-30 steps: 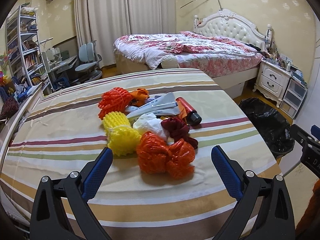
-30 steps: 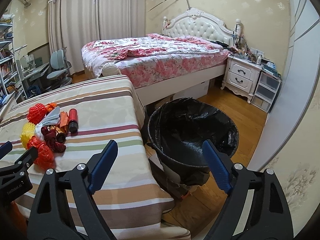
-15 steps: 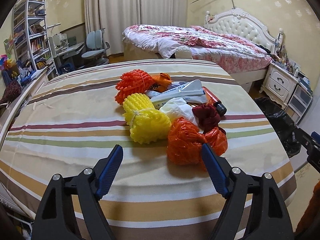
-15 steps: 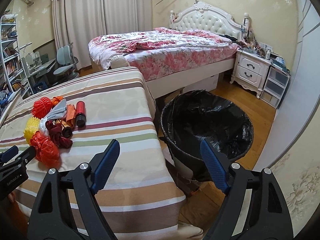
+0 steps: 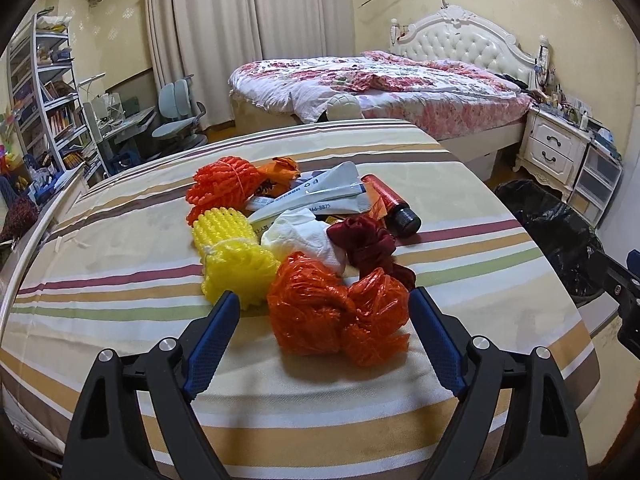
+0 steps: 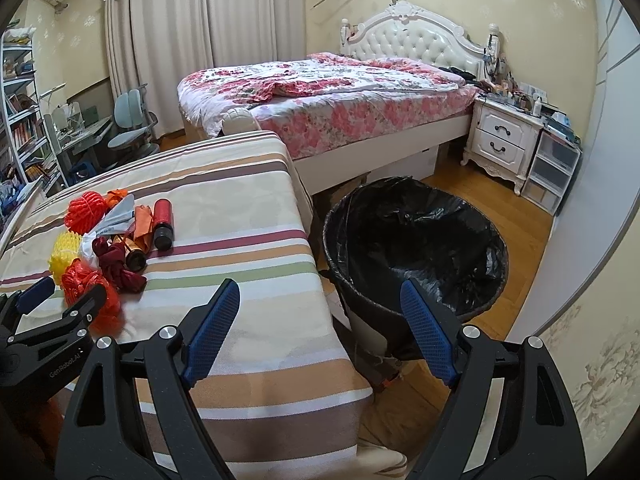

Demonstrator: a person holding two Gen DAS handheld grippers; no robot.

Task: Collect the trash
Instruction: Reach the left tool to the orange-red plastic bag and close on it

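We read few words here; at the centre of the left wrist view, the white tube (image 5: 320, 196) carries the digits "166-8875" along its lower edge; at the lower left of the right wrist view, the left gripper (image 6: 60, 300) bears "GenRobot.AI" on its black frame.

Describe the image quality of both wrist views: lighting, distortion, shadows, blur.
Left wrist view: warm indoor light, sharp throughout; fisheye bends the striped table edge, dark corners; soft shadow under the orange plastic bag between the open left claw.
Right wrist view: same warm cast and bowed edges; the trash bin liner shows faint sheen; right claw open, crisp.
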